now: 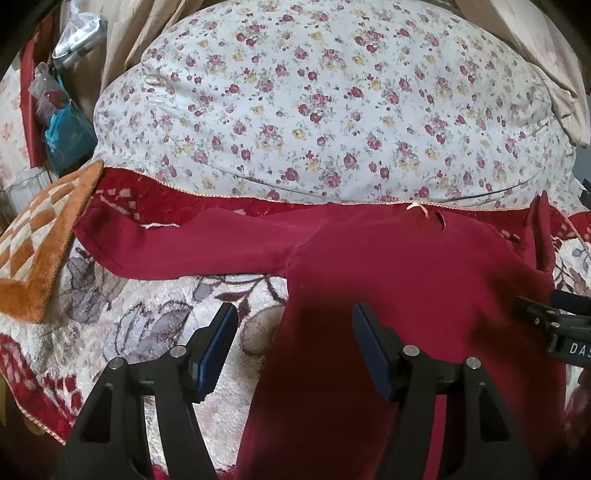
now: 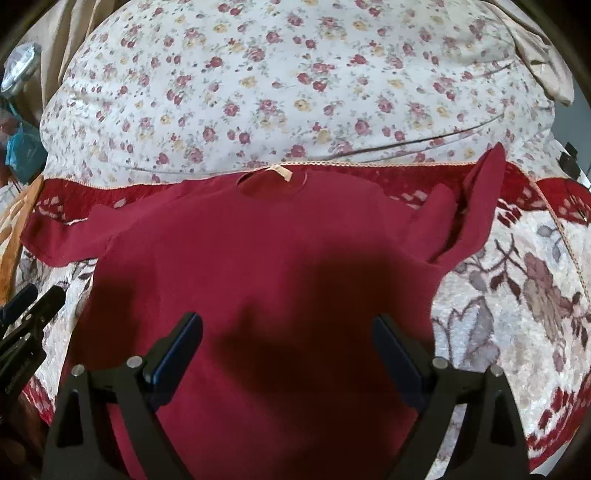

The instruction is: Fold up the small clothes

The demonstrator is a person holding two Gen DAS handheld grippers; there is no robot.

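Nearest, the left gripper and right gripper hover with fingers spread wide, holding nothing, above a dark red shirt lying flat on the plush floral blanket. Its right sleeve stands crumpled upward (left sleeve flat). Beyond lie a flowered pillow, an orange checkered mat and beige curtains.

Matt red cloth shirt on plush, fuzzy blanket.
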